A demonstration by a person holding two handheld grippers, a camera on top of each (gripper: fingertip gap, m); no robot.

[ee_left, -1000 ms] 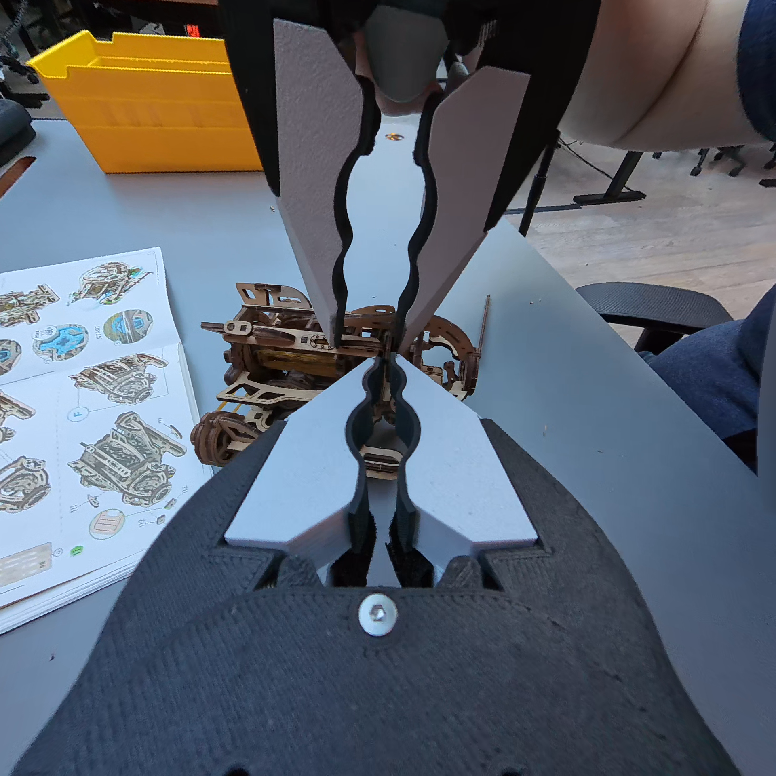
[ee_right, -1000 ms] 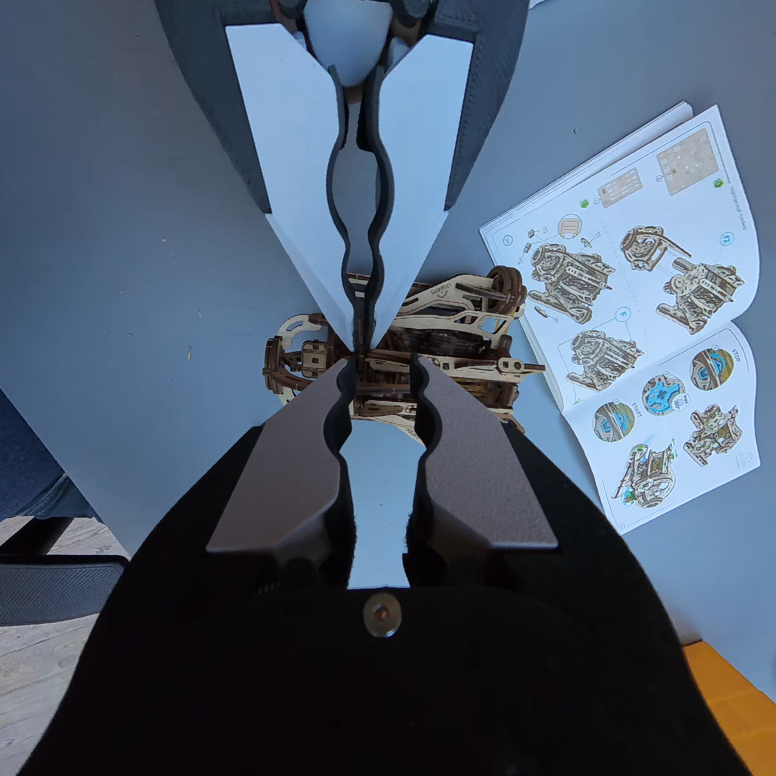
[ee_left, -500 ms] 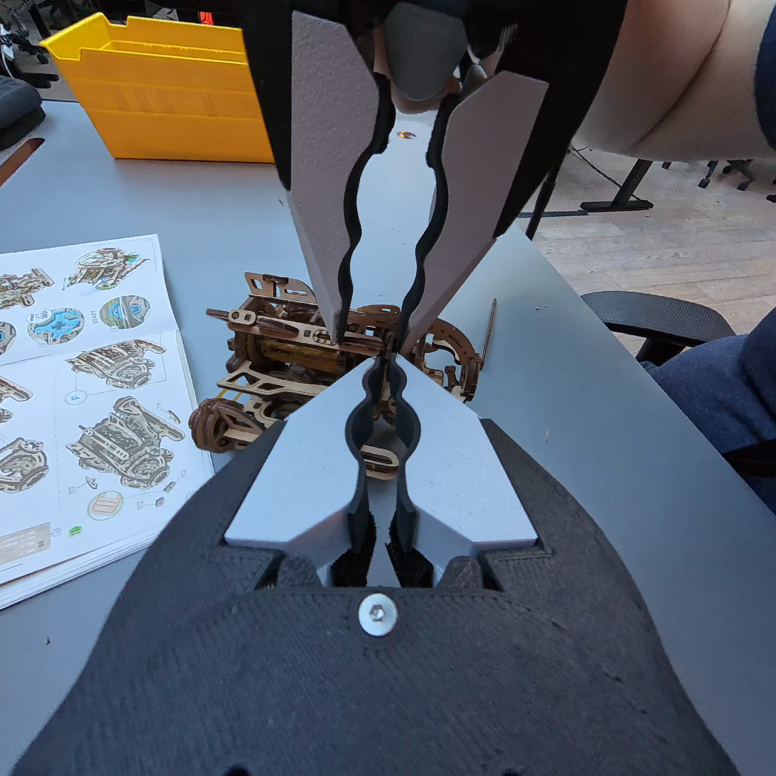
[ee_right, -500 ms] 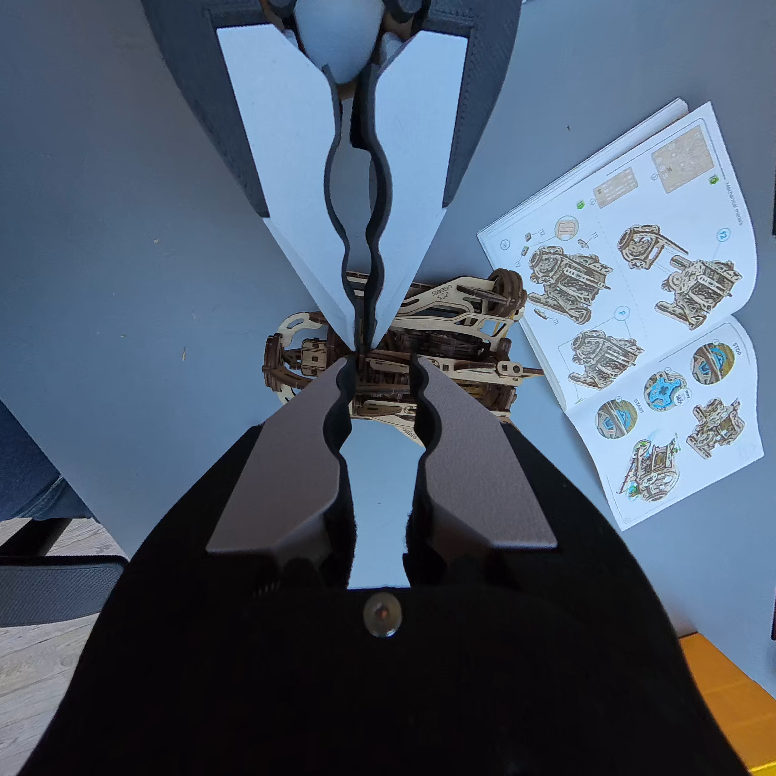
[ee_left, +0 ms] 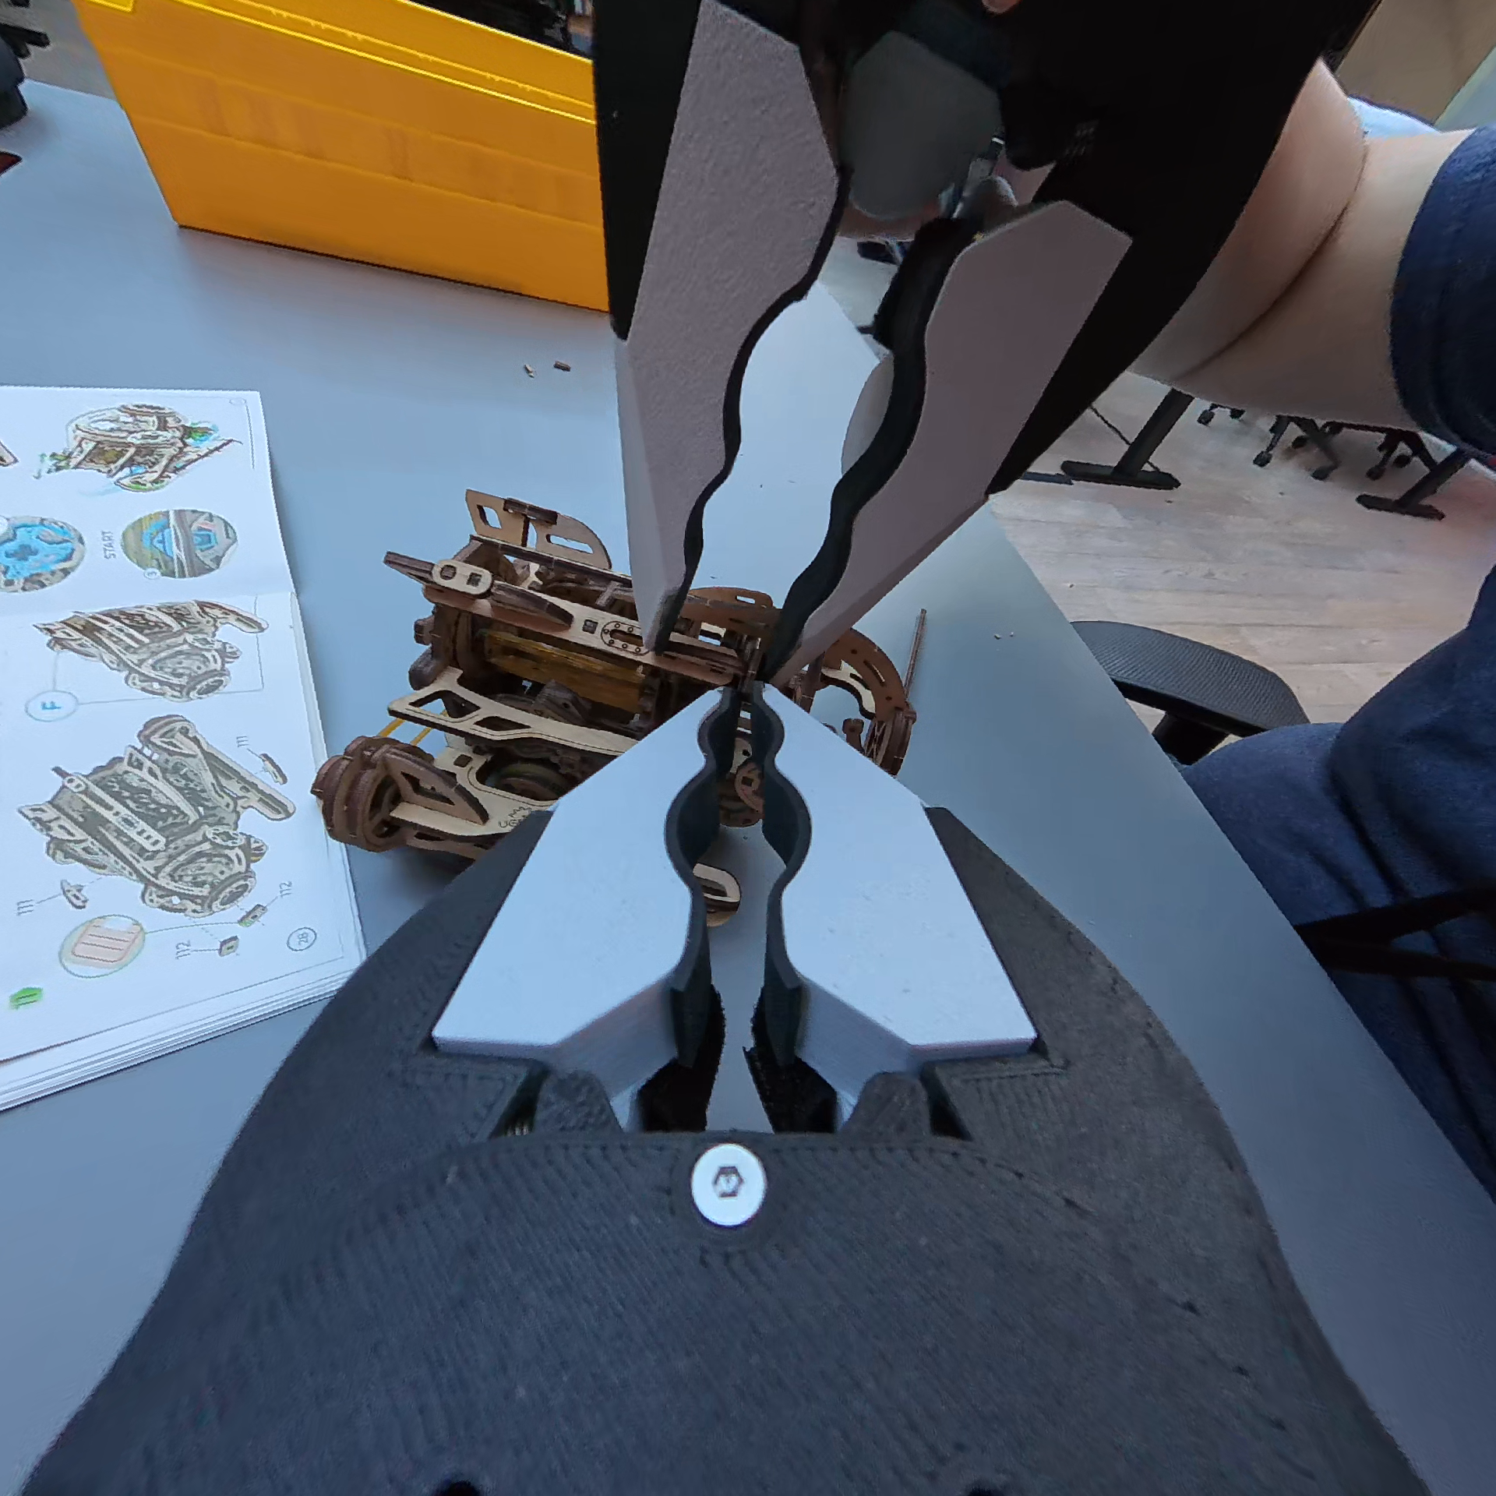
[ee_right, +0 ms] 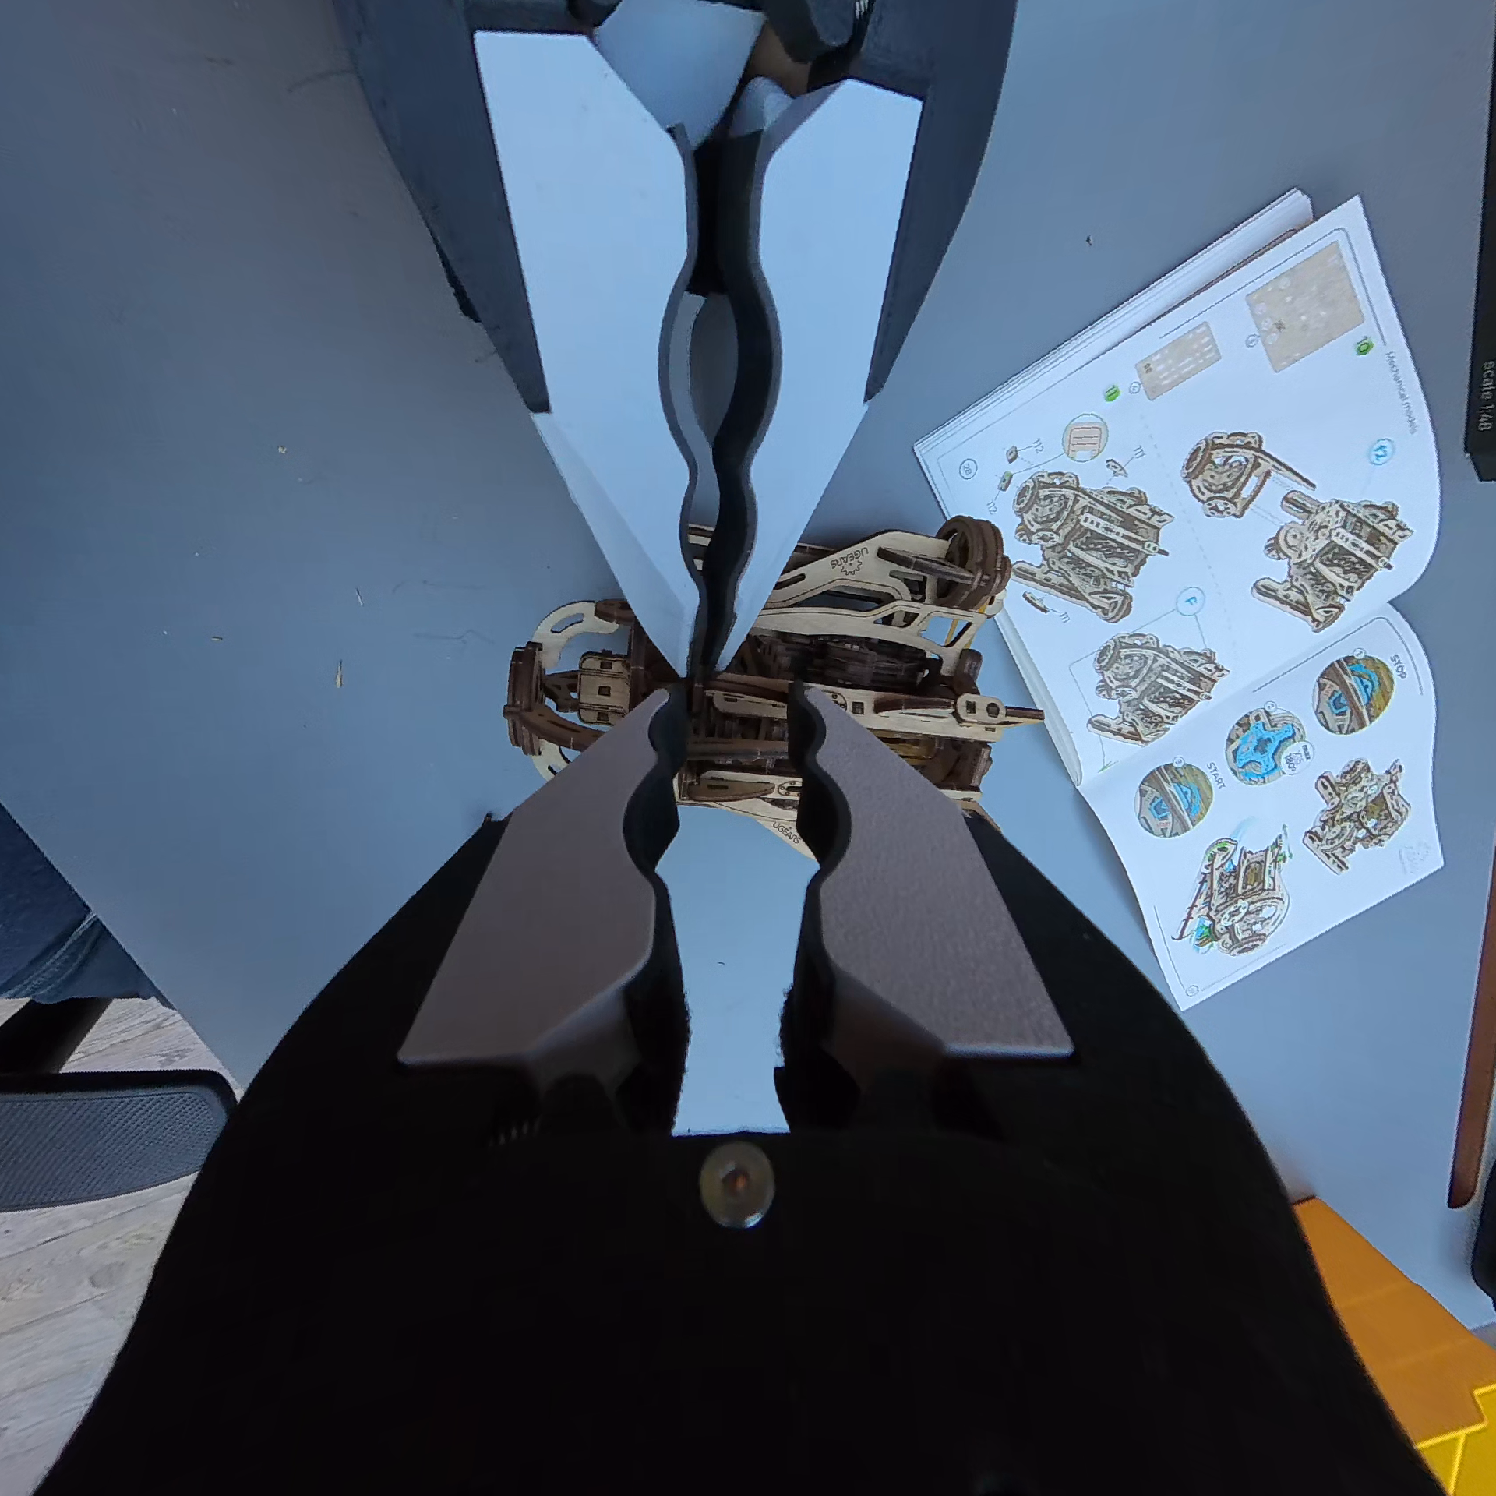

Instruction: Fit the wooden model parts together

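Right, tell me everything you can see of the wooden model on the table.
The wooden model is a laser-cut plywood vehicle in pale and dark brown, with slotted side frames, gears inside, a wheel at one end and curved arches at the other. It rests on the grey table beside the open instruction booklet. The left hand-held gripper is nearly shut at its top edge; the right hand-held gripper, open, straddles a top bar.

Grey table (ee_left: 267, 340) bears wooden model (ee_left: 518, 728), booklet (ee_left: 146, 728), yellow bin (ee_left: 364, 138).

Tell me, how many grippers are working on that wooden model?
2. The left gripper pinches the wooden model shut; the right gripper reaches from the opposite side, open.
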